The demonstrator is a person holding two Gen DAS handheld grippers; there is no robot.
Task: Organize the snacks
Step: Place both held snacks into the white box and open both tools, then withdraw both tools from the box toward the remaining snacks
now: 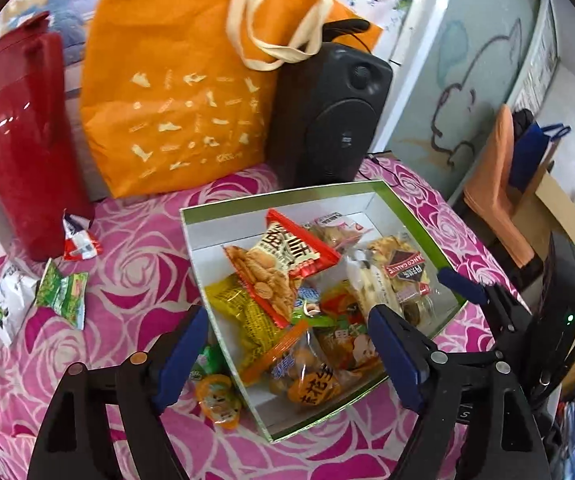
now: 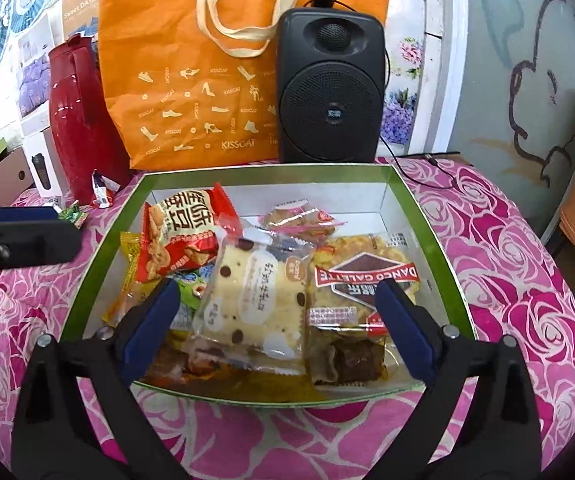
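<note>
While both tools [image 1: 287,344] [image 2: 275,316] gape: one box [image 2: 99,264], four loose snacks [image 1: 63,294].

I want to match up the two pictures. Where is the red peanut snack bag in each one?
Left wrist view: the red peanut snack bag sits middle of the picture, in the box's far-left part, tilted on top of other snacks.
Right wrist view: the same bag is left of centre, in the box's far-left corner.
Shared landmark: the black speaker stands right behind the green-rimmed box.
</note>
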